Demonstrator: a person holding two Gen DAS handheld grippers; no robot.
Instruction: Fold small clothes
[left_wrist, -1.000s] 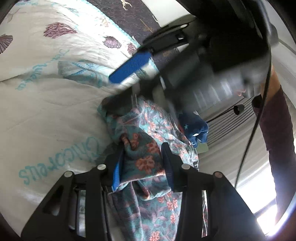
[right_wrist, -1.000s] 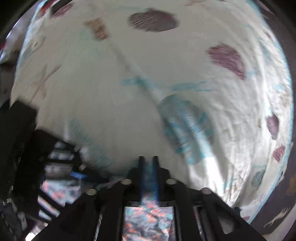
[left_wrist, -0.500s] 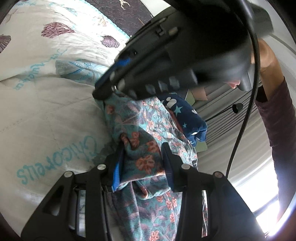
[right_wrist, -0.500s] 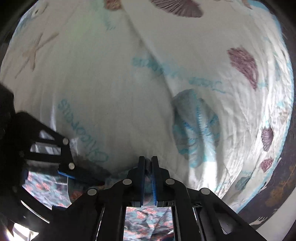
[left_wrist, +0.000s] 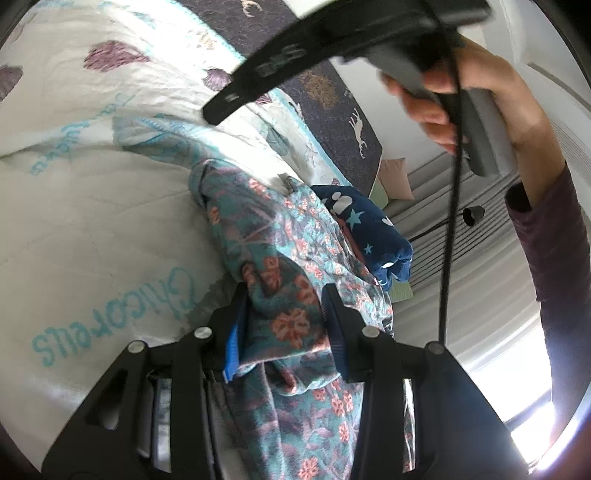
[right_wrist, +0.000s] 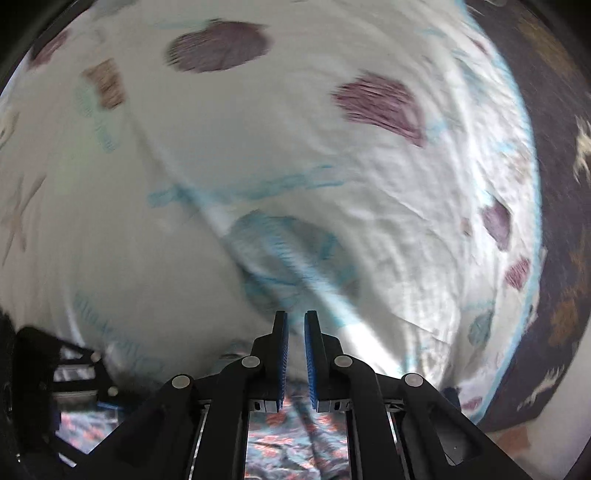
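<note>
Lifted clear since earlier, the right gripper is empty, its jaws opening slightly. Left gripper pinches the soft, light teal floral garment bunched between its pads; better to grab a free edge ahead.

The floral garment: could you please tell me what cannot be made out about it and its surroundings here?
- Left wrist view: the floral garment is cut off below by the bottom edge and the left gripper; its type is unclear.
- Left wrist view: the navy star-print garment lies partly behind the floral one.
- Right wrist view: motion blur smears the bedspread print; the right gripper, jaws opening with nothing between, hides most floral cloth.
</note>
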